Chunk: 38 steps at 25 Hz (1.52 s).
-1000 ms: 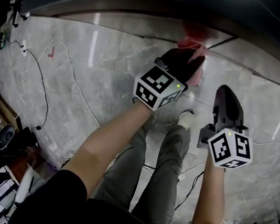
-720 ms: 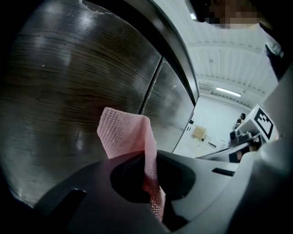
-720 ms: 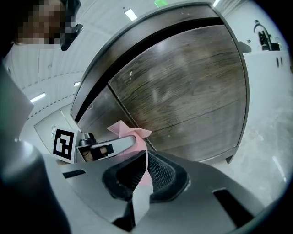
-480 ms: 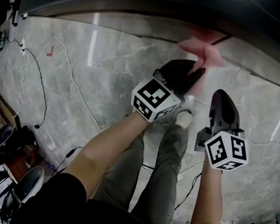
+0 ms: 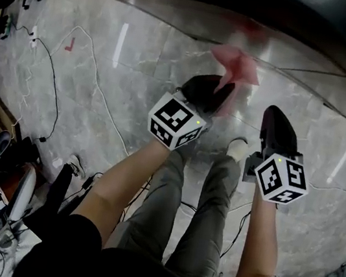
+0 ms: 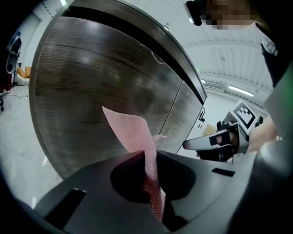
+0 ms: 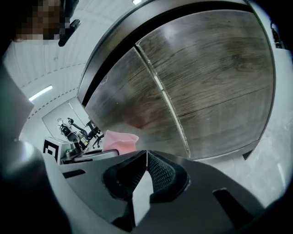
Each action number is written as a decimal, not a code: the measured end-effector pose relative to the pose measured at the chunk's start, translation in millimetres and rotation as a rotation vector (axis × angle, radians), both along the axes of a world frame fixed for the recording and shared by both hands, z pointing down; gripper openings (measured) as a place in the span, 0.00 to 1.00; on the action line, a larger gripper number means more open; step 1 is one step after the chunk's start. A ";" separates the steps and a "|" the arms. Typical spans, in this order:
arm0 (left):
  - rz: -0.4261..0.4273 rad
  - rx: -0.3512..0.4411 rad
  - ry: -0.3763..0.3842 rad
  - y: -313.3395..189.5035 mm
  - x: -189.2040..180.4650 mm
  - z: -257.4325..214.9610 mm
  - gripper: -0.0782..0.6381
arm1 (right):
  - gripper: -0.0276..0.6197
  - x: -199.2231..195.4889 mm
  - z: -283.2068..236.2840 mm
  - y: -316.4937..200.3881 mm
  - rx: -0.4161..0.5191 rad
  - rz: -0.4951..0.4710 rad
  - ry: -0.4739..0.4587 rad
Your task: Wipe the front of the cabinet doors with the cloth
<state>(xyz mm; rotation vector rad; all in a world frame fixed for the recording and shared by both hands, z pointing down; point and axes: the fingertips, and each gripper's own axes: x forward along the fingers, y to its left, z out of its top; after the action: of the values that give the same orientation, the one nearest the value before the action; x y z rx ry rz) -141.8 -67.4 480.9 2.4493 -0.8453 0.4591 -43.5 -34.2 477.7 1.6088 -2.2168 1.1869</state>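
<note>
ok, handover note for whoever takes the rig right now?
Left gripper: shut on the pink cloth, free end up toward the cabinet doors, apparently just off the surface.
Right gripper: shut, empty, alongside the left.
Done: can't tell how much is wiped.
To do: press cloth to the doors, wipe both fronts across the seam.
</note>
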 end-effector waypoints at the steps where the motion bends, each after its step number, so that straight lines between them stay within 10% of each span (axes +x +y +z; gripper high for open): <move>1: -0.015 -0.002 -0.006 0.1 -13.1 2.0 0.12 | 0.10 -9.5 2.8 -0.6 -0.002 -0.011 0.002; 20: -0.223 -0.095 -0.202 -49.3 -183.0 95.4 0.12 | 0.10 -143.5 51.5 -44.6 -0.013 -0.153 0.004; 38: 0.032 -0.062 -0.155 -59.9 -39.0 94.3 0.12 | 0.10 -54.8 56.5 -22.5 -0.015 -0.029 0.017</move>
<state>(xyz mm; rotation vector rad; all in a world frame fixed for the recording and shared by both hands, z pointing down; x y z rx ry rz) -180.8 -127.3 575.3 2.3966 -0.8419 0.6837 -98.3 -56.7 534.2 1.5703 -2.2075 1.1757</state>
